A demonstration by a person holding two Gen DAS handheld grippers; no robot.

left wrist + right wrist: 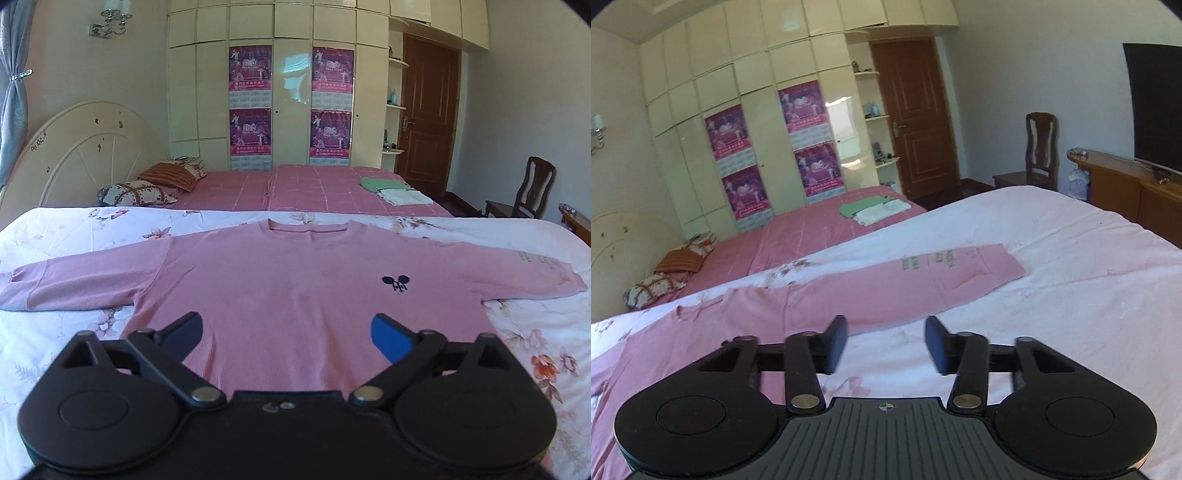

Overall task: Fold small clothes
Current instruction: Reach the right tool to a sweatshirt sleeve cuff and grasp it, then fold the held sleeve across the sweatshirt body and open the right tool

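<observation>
A pink long-sleeved sweater (pixel 288 288) with a small black mouse logo lies flat, face up, on a white floral sheet (pixel 74 229), both sleeves spread out sideways. My left gripper (pixel 288 332) is open and empty, hovering over the sweater's lower hem. In the right wrist view the sweater's right sleeve (pixel 923 277), with green lettering near the cuff, stretches across the sheet. My right gripper (pixel 886 343) is open and empty, just in front of that sleeve, above the sheet (pixel 1052 332).
Behind the sheet is a pink checked bedspread (pixel 295 188) with folded green and white clothes (pixel 391 190) and pillows (pixel 147 186) by the headboard. A wooden chair (pixel 1034 155), a TV cabinet (pixel 1126 184) and a door (pixel 916 118) stand at the right.
</observation>
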